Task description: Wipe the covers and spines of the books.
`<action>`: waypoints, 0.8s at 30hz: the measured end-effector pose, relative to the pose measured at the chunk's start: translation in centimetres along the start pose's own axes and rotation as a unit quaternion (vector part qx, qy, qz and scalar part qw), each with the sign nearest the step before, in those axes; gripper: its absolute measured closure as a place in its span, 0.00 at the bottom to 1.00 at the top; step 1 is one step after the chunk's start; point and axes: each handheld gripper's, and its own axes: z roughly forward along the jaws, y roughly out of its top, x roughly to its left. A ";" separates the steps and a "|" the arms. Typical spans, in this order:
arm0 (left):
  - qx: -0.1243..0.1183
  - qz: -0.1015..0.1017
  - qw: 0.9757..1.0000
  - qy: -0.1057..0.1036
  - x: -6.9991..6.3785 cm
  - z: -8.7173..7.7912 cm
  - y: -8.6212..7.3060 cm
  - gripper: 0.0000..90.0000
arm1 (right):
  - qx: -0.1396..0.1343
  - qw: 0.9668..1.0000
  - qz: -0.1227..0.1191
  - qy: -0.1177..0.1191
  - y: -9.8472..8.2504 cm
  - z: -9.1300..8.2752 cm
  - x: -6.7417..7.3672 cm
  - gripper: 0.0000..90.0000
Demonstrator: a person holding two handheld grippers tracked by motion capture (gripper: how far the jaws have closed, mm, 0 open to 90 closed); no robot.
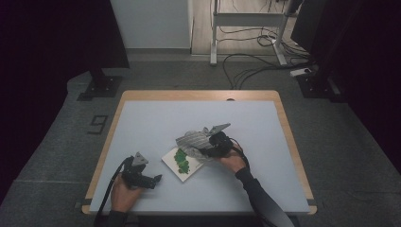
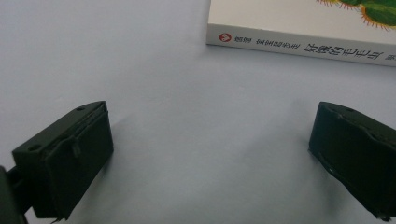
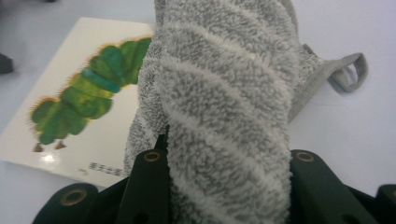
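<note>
A white picture book [image 1: 182, 163] with a green caterpillar on its cover [image 3: 81, 95] lies flat on the table, its spine [image 2: 299, 46] toward the left gripper. My right gripper [image 1: 208, 147] is shut on a grey striped fluffy cloth [image 3: 224, 112], which is bunched between its jaws and hangs over the book's far corner. The cloth [image 1: 195, 140] has a hanging loop [image 3: 348, 70] at one end. My left gripper [image 1: 153, 179] rests on the table near the front left, open, with bare table between its wide-set jaws [image 2: 210, 154].
The pale blue tabletop [image 1: 156, 123] has a wooden rim [image 1: 198, 94]. Beyond the table, cables [image 1: 255, 66] and a desk frame [image 1: 246, 21] stand on the grey floor. Dark stands flank the table at both sides.
</note>
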 end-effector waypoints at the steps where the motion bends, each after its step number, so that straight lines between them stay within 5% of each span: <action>1: 0.000 0.000 1.000 0.000 0.0 0.0 0.0 0.00 | -0.001 1.000 -0.005 0.006 0.0 0.1 0.4 0.71; 24: 0.001 0.001 1.000 0.000 0.0 0.0 0.0 0.00 | 0.001 0.997 -0.052 0.054 -0.1 0.7 6.2 0.71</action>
